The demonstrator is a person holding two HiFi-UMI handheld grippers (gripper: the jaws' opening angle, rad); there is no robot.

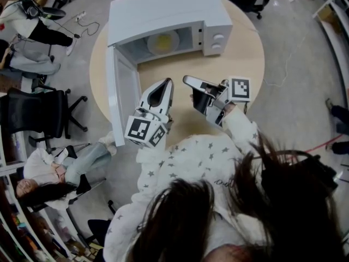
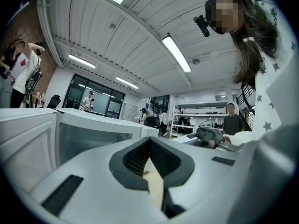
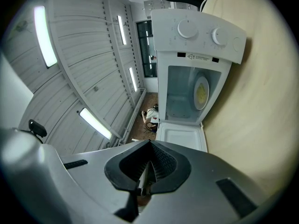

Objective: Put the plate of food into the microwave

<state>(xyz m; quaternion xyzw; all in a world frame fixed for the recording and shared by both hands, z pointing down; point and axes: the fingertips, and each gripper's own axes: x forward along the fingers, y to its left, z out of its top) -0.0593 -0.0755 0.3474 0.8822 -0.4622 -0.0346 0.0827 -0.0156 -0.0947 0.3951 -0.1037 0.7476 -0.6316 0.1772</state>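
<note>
The white microwave (image 1: 163, 15) stands at the back of the round wooden table (image 1: 240, 64), with its door (image 1: 122, 100) swung open to the left. Inside it a plate of yellow food (image 1: 163, 41) lies on the floor of the cavity. My left gripper (image 1: 164, 83) hovers in front of the open door, shut and empty. Just to its right my right gripper (image 1: 188, 81) is also shut and holds nothing. The right gripper view is tilted and shows the plate (image 3: 202, 91) inside the microwave (image 3: 198, 31). In the left gripper view the door (image 2: 70, 134) sits beside the jaws.
Black office chairs (image 1: 32, 113) and seated people (image 1: 38, 173) are to the left of the table. A cable (image 1: 87, 23) lies on the floor at the back left. More people stand far off in the left gripper view (image 2: 231, 120).
</note>
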